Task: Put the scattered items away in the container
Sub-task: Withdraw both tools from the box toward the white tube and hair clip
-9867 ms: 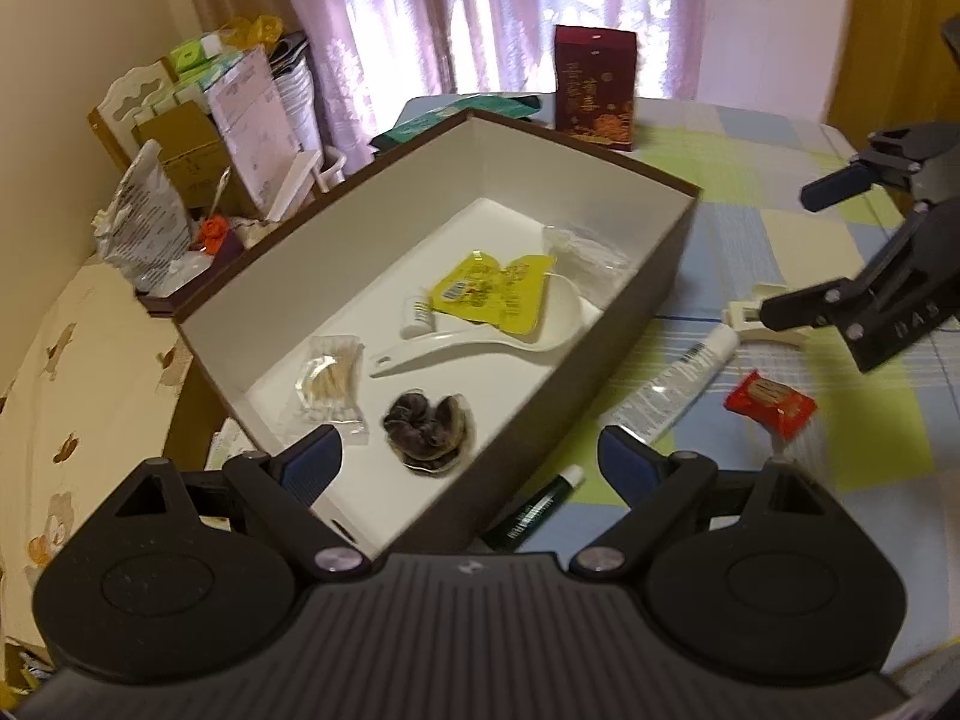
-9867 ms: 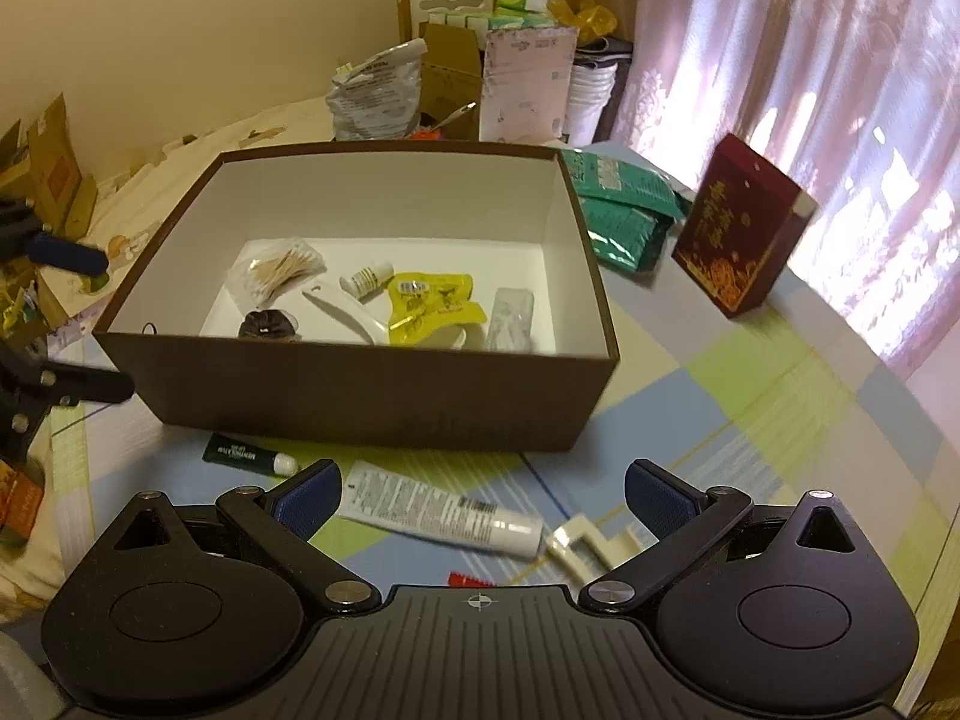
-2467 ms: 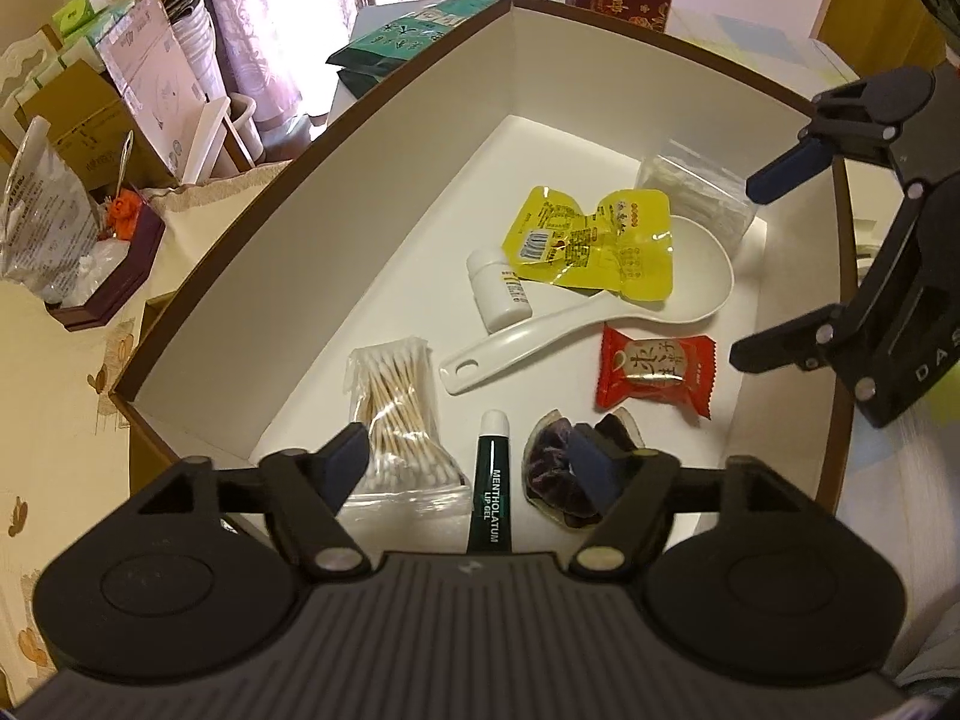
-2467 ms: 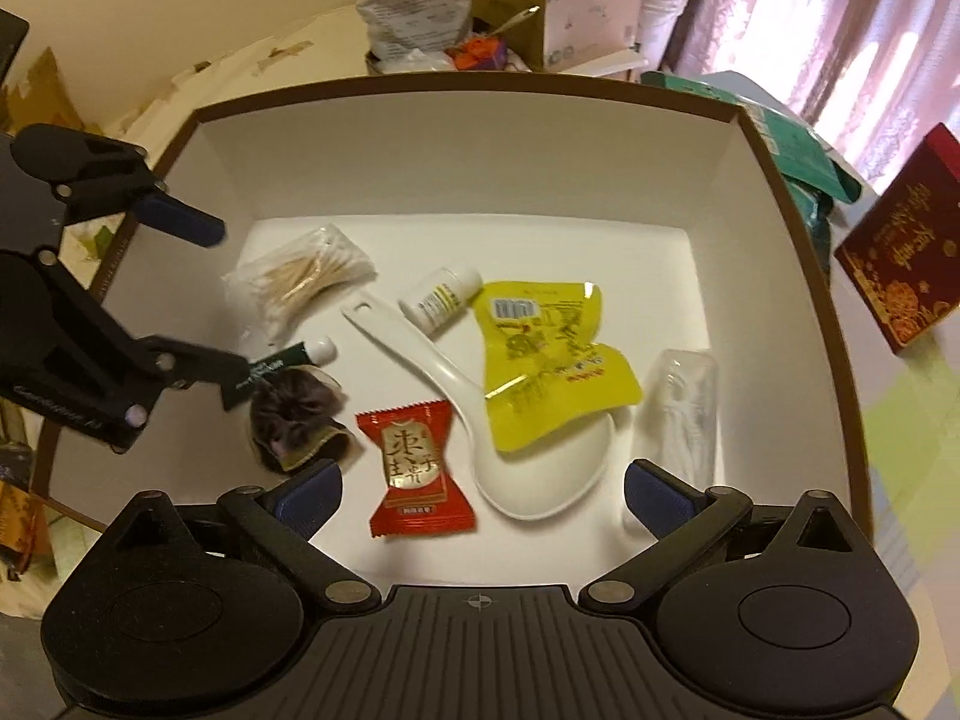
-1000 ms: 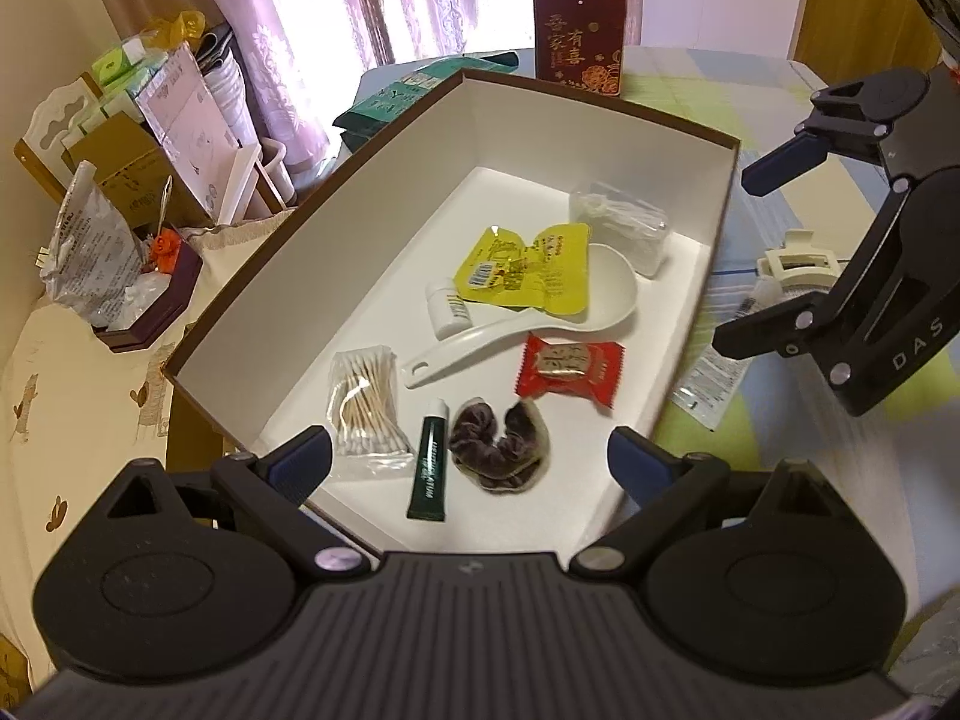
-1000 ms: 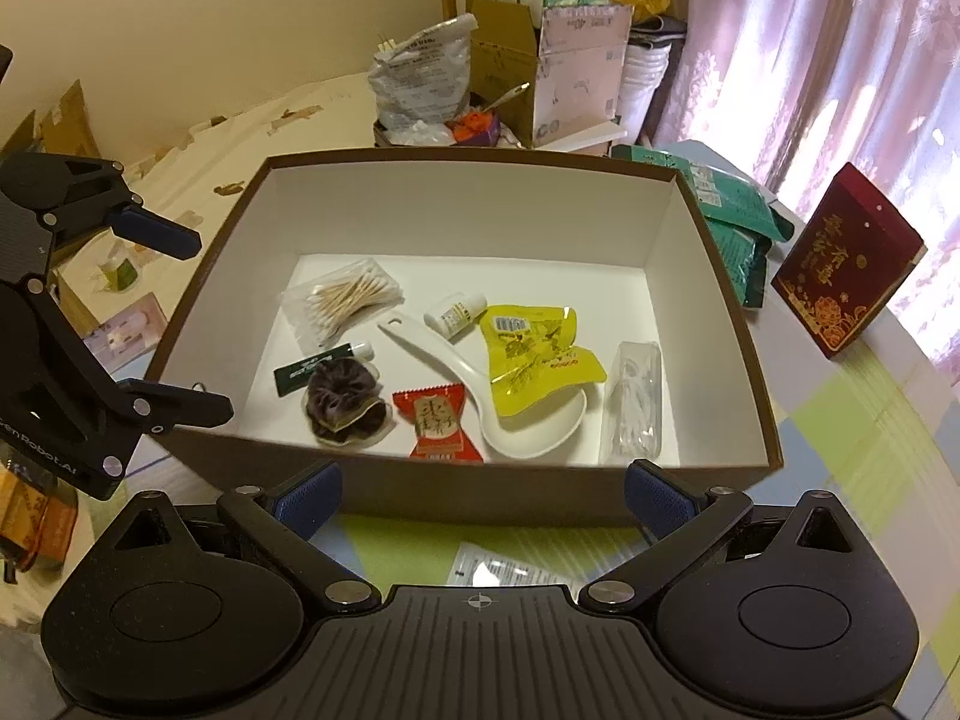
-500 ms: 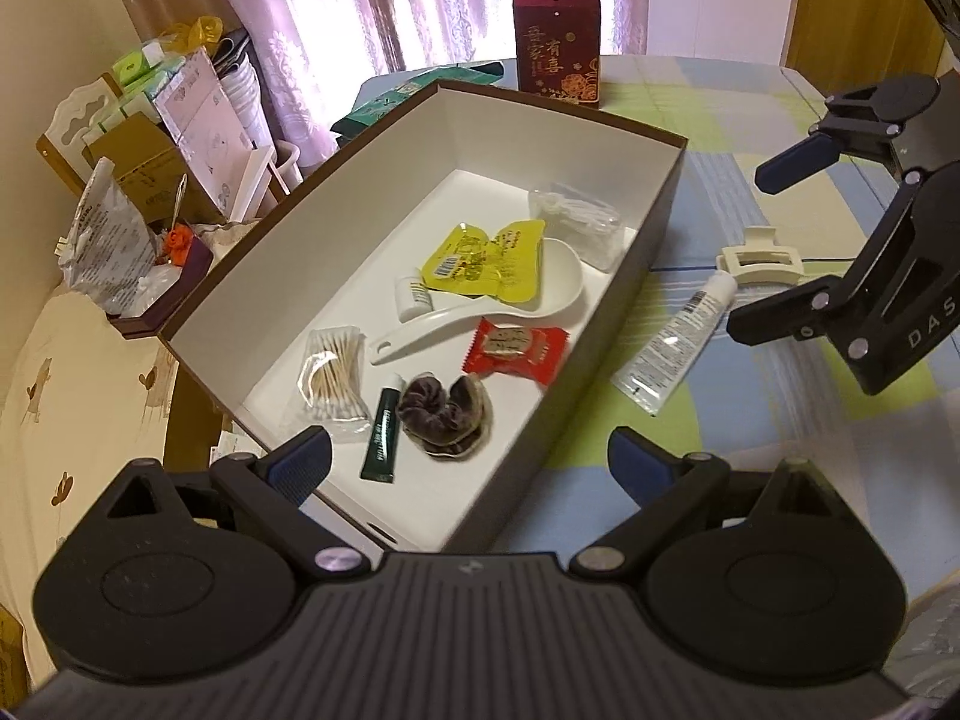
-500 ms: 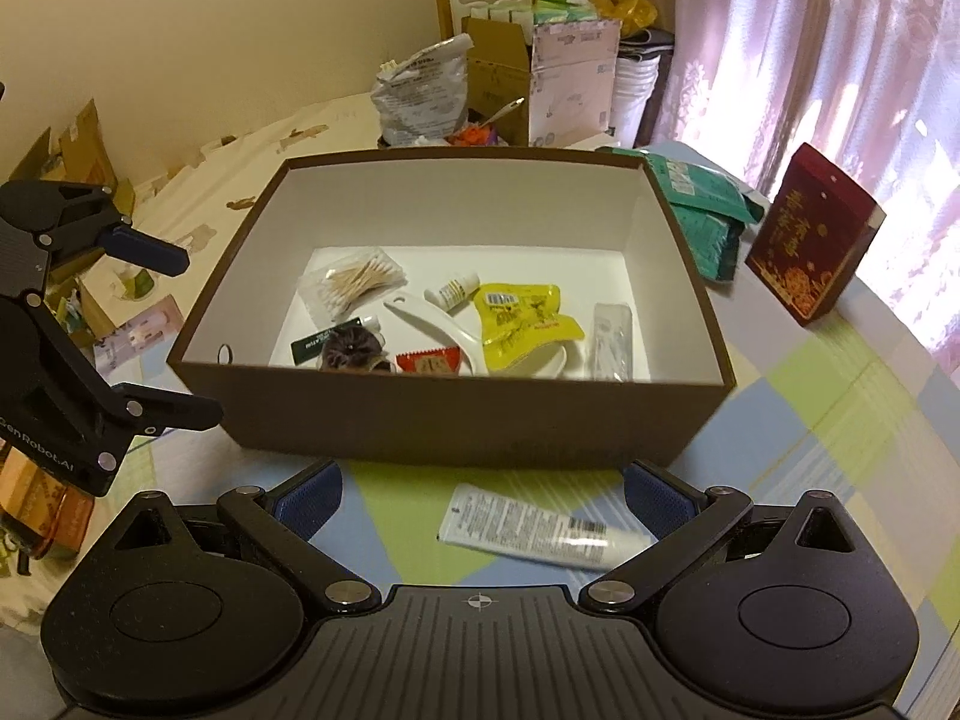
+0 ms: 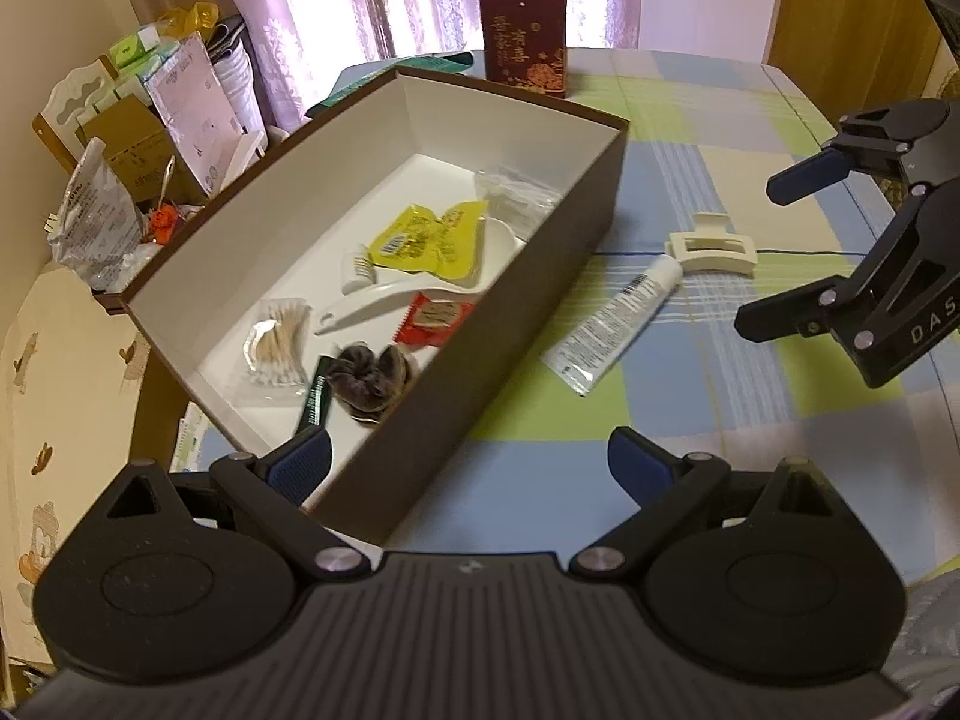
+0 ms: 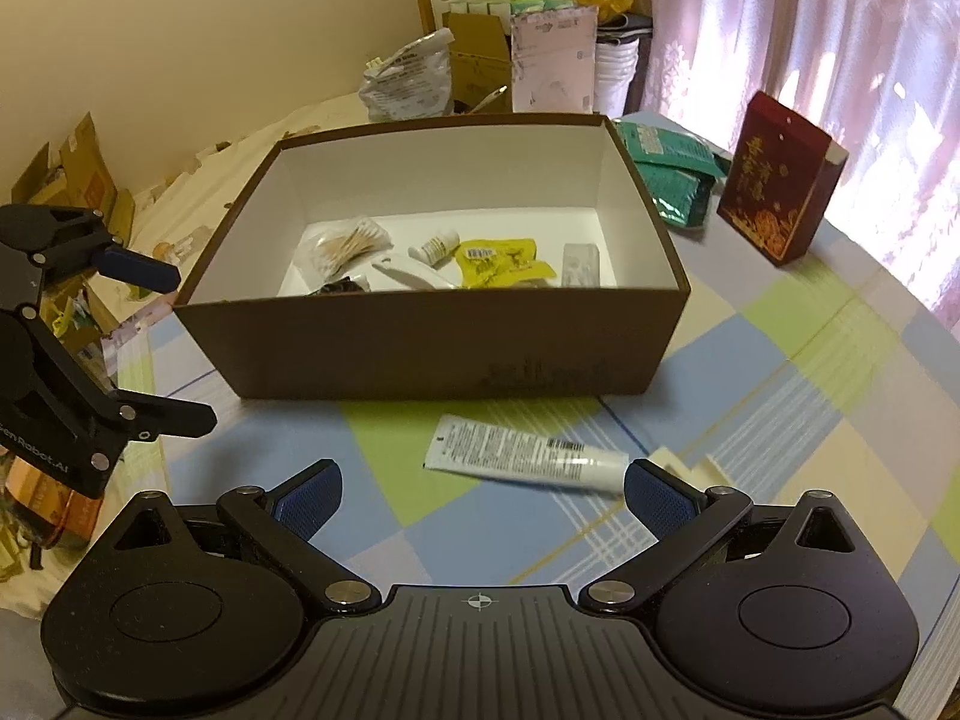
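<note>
Both the left gripper point(image 9: 469, 459) and right gripper point(image 10: 481, 489) gape wide and empty, so I'd lower the right squarely across the white tube point(image 10: 528, 456) at lower centre, before the brown box point(image 10: 432, 348).

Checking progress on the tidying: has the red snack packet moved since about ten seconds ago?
Yes. The red snack packet lay on the tablecloth right of the white tube, outside the brown box; now it lies inside, beside the white spoon.
</note>
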### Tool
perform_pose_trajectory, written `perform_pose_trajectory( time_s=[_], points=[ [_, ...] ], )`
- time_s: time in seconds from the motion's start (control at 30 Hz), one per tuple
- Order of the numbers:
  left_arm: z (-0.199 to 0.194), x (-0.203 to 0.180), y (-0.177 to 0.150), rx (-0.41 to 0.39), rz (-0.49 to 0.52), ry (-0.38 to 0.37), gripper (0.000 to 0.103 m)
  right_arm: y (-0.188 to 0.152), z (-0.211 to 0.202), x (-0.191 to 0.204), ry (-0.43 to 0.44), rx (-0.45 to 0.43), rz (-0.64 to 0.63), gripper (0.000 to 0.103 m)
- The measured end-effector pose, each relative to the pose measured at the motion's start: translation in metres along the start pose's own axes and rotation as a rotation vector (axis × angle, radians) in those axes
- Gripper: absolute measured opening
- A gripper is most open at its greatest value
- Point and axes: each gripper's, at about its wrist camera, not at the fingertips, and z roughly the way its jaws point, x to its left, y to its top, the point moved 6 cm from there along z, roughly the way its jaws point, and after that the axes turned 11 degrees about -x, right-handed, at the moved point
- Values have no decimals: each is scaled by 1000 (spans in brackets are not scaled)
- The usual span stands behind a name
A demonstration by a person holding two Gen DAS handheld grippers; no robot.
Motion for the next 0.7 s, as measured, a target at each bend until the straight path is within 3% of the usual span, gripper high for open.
perform_pose_trajectory(
  time_s=[0.27, 0.47, 0.7],
  points=[
    [3, -12, -4, 8, -22, -10, 97, -20, -13, -16, -14, 14, 65, 103],
    [10, -23, -9, 22, -45, -25, 97, -43, -19, -27, -93, 18, 109, 103],
    [27, -51, -25, 37, -51, -84, 97, -76, -26, -48, -172, 6, 268, 103]
  ],
)
